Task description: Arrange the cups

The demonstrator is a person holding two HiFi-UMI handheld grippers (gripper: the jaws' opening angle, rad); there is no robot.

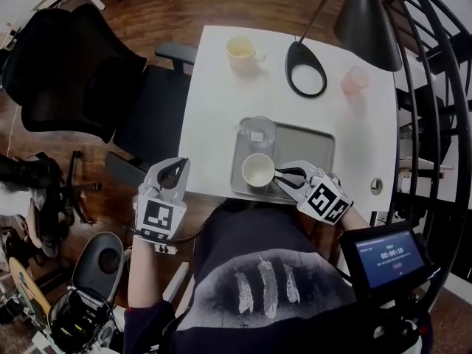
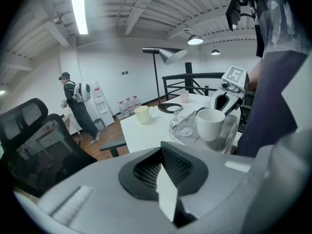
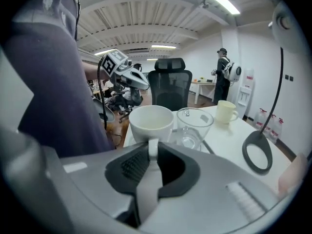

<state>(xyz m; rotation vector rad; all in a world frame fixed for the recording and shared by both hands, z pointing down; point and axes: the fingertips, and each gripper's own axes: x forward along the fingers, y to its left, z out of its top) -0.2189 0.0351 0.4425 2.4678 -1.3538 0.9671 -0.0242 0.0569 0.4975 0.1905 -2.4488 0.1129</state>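
A white cup (image 1: 258, 171) is at the near left corner of the grey tray (image 1: 310, 142), and my right gripper (image 1: 284, 174) is shut on its handle. In the right gripper view the handle (image 3: 152, 147) is pinched between the jaws, with the white cup (image 3: 151, 122) just ahead. Whether the cup rests on the tray I cannot tell. A clear glass cup (image 1: 257, 132) stands on the tray behind it. A pale yellow cup (image 1: 241, 50) and a pink cup (image 1: 355, 80) stand at the table's far side. My left gripper (image 1: 174, 174) is shut and empty, just off the table's near left edge.
A black lamp base (image 1: 306, 68) lies between the yellow and pink cups, and its shade hangs over the far right. A black office chair (image 1: 74, 72) stands left of the table. A black railing (image 1: 435, 124) runs along the right. A person (image 2: 73, 106) stands far off.
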